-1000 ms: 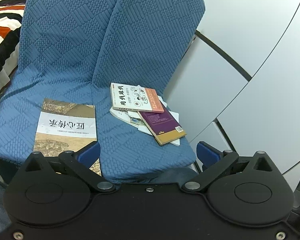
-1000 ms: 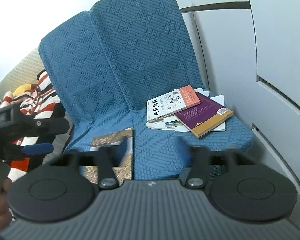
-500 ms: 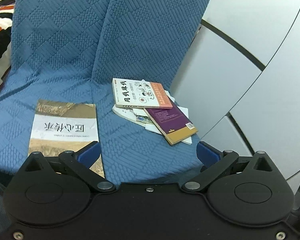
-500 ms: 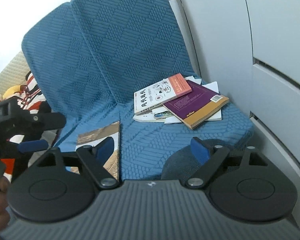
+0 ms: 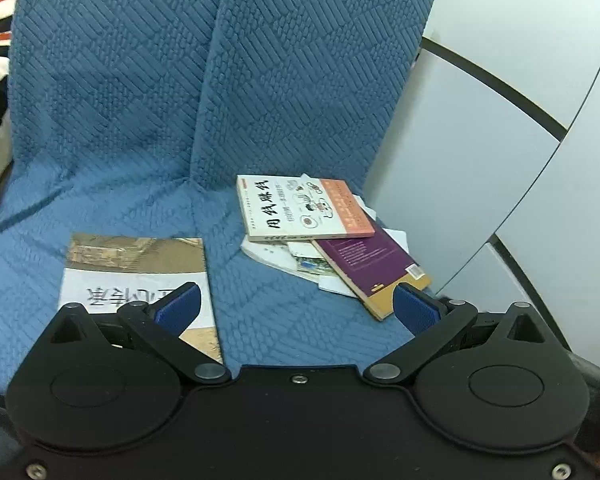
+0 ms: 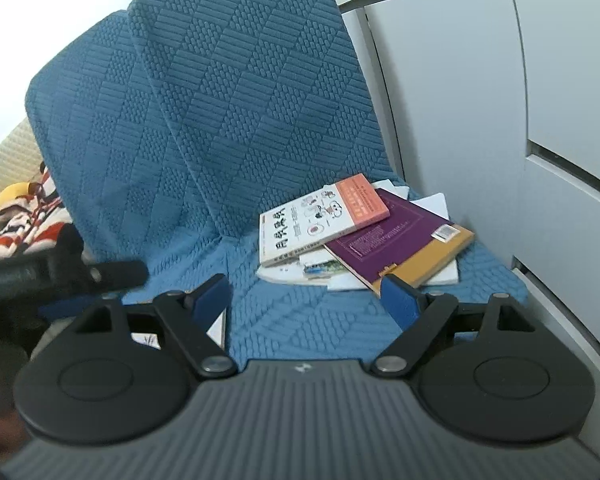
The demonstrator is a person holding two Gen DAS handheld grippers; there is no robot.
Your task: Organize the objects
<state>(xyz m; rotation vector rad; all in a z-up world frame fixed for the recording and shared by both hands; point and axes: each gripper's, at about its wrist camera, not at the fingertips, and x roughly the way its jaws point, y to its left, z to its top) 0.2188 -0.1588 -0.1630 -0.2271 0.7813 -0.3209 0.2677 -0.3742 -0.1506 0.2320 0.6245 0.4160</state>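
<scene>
Seat: under and ahead of the left gripper; backrest stands behind it.
Large book: flat on the seat, ahead-left of the left gripper, its near part behind the left finger.
Book pile: on the seat, ahead-right, well apart from the large book.
Top book: on the pile, at its far side.
Lower book: under the top book, just ahead of the right gripper, right finger side.
Wall panels: right of the seat.
</scene>
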